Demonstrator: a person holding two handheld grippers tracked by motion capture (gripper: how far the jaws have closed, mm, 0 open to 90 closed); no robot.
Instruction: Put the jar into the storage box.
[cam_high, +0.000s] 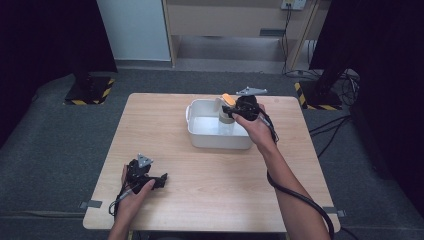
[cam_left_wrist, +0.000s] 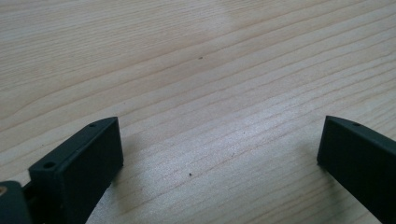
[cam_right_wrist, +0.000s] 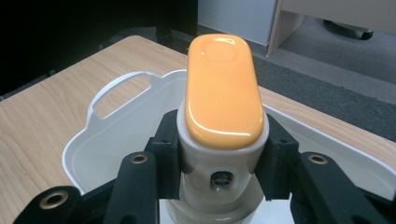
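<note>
Your right gripper (cam_right_wrist: 219, 154) clamps the neck of a bottle with an orange flip cap (cam_right_wrist: 223, 93), held upright over the white plastic tub (cam_right_wrist: 121, 109) below it. Tilt your wrist and the smooth neck could slip, or the base could knock the tub's rim. Besides the bottle, the tub looks empty. Your left gripper (cam_left_wrist: 219, 149) rests open on the wooden table (cam_high: 210, 185), holding nothing.

Black hand-held gripper (cam_high: 227, 111) with brass-ringed screw holes, grey triangular plate, thick black cable, apparently bare forearms
</note>
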